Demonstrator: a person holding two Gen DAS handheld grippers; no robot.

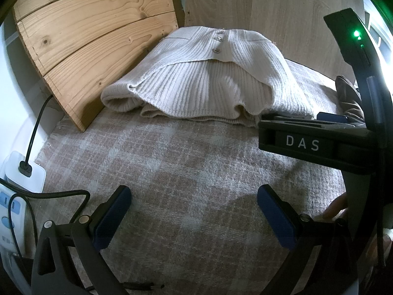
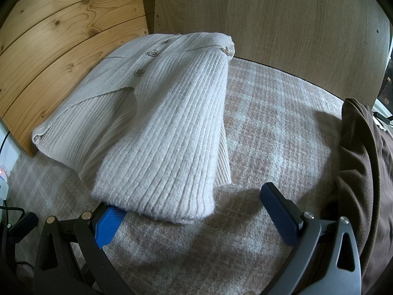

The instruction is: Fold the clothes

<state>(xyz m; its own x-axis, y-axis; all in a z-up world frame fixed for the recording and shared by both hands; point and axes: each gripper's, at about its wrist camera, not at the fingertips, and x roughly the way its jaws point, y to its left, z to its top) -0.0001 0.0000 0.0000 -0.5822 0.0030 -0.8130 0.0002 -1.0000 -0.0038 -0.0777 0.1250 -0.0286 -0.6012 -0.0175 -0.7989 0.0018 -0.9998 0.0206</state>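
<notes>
A cream ribbed cardigan [image 1: 208, 73] with shiny buttons lies folded on a plaid blanket [image 1: 184, 162], its sleeves crossed over the front. My left gripper [image 1: 194, 216] hovers open over bare blanket, well short of the cardigan's near hem. My right gripper [image 2: 194, 211] is open at the cardigan [image 2: 157, 127], whose near hem lies between the fingers. The left blue pad [image 2: 108, 223] sits partly under that hem, and nothing is pinched. In the left wrist view the right gripper [image 1: 294, 123] shows from the side at the cardigan's right corner.
A pine plank board [image 1: 93, 36] leans at the left and a pale wood panel [image 2: 282, 17] stands behind. A brown garment [image 2: 363, 172] lies bunched at the right. A white charger [image 1: 24, 172] with a black cable sits at the blanket's left edge.
</notes>
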